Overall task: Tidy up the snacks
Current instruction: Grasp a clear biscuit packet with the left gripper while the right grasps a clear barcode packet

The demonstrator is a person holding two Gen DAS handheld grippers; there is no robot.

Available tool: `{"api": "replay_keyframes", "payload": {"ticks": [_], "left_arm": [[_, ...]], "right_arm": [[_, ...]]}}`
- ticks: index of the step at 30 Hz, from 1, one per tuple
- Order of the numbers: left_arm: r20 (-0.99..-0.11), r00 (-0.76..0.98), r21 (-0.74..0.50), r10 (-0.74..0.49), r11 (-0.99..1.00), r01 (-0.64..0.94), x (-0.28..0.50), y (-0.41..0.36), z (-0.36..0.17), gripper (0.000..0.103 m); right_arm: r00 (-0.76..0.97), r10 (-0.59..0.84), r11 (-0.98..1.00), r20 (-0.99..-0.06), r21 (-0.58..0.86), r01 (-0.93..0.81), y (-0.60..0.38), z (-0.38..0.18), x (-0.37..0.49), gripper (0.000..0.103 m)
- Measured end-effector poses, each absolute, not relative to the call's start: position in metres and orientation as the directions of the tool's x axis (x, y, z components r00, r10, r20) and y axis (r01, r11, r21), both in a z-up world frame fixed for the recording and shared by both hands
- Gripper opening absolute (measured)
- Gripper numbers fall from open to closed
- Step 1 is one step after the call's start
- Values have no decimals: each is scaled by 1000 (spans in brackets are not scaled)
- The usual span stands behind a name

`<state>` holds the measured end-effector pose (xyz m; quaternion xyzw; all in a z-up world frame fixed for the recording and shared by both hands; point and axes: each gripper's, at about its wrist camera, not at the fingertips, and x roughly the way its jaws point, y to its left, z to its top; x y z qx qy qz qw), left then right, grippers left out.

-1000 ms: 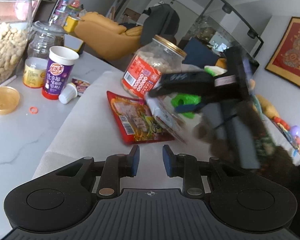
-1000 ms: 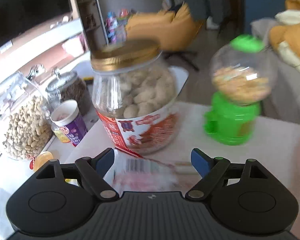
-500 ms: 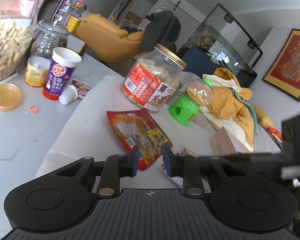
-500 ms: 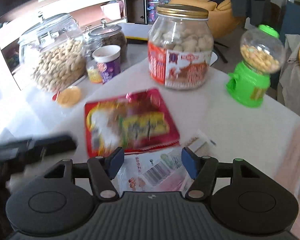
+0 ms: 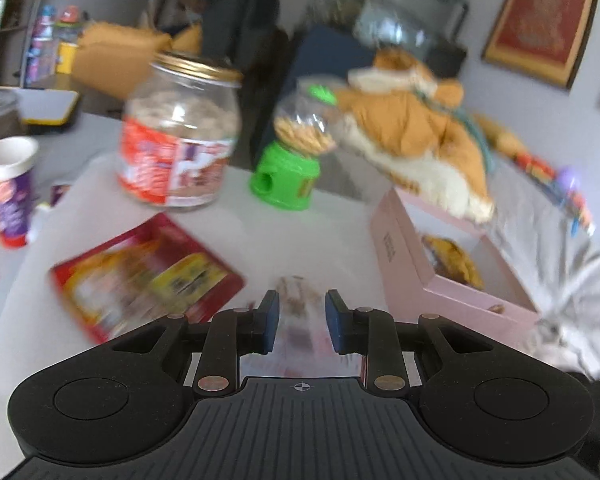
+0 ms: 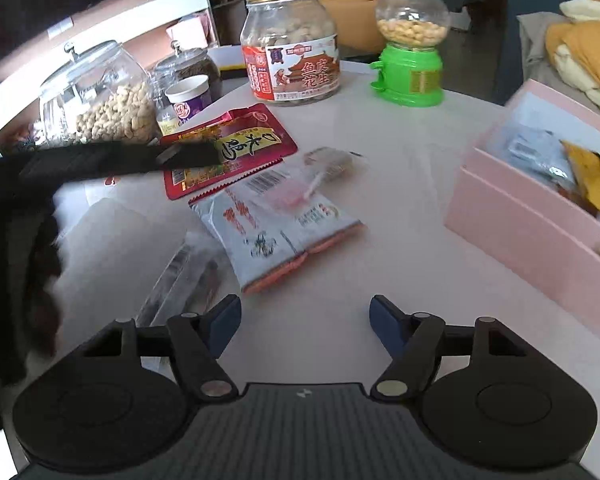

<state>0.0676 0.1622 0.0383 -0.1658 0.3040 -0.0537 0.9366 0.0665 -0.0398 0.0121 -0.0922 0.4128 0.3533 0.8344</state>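
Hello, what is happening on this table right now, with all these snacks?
A person is sorting snacks with a hand-held gripper in each hand. The pink box already holds some packets. A red packet, a white packet and a dark packet lie on the table. The right hand-held gripper is empty, its jaws opening. The left hand-held gripper holds nothing, jaws narrowly apart.

White table point(image 6: 400, 184), red snack packet point(image 6: 228, 144), white packet point(image 6: 276, 228), labelled jar point(image 6: 290, 44), green dispenser point(image 6: 412, 44), pink box point(image 6: 540, 208), perhaps a clear wrapper point(image 6: 180, 276).
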Motion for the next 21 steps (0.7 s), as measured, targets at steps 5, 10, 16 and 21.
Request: {"api": "replay_keyframes", "payload": {"ticks": [5, 10, 16, 21], "left_arm": [[-704, 701, -160, -109, 987, -8, 126, 133, 34, 29], [-742, 669, -18, -50, 998, 55, 138, 105, 13, 50], [-700, 702, -121, -133, 990, 68, 111, 111, 20, 42], [-596, 790, -186, -141, 982, 35, 34, 137, 42, 42]], "right_arm": [[447, 508, 749, -737, 122, -651, -54, 9, 51, 76], [480, 525, 753, -703, 120, -647, -67, 3, 36, 84], [564, 483, 759, -669, -1, -651, -64, -4, 13, 87], [541, 505, 765, -672, 60, -641, -73, -1, 14, 87]]}}
